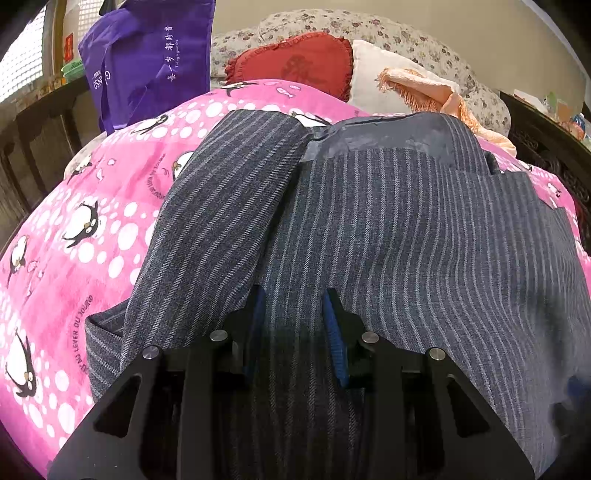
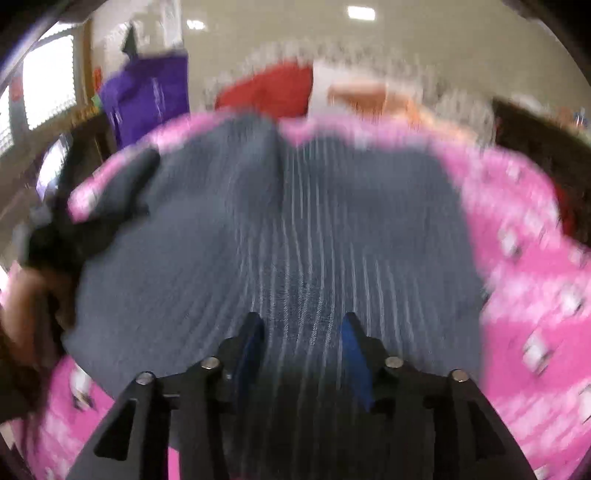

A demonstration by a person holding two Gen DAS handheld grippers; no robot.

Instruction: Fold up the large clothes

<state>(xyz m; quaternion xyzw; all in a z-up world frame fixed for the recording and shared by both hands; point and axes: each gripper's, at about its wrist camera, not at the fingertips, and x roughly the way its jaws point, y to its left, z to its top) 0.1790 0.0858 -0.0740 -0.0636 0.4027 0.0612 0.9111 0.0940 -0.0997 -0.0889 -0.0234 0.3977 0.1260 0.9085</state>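
Nearest the left wrist lens, the left gripper (image 1: pixel 293 306) is seen with its blue-padded jaws partly apart, poised over a grey pinstriped jacket (image 1: pixel 369 229); whether cloth is pinched between the pads cannot be told. The jacket is spread on a pink penguin-print quilt (image 1: pixel 74 236), with one sleeve (image 1: pixel 221 206) laid lengthwise over its left part and the grey lining (image 1: pixel 388 134) exposed at the far end.

In the blurred right wrist view, the right gripper (image 2: pixel 303 332) is shown with jaws parted over the striped cloth, and no fabric is seen gripped between them.

Beyond the quilt, a red cushion (image 1: pixel 295 62), a white pillow (image 1: pixel 373 74), a peach fringed towel (image 1: pixel 424 88) and floral bedding (image 1: pixel 369 29) are found. A purple bag (image 1: pixel 147 62) hangs at the upper left.
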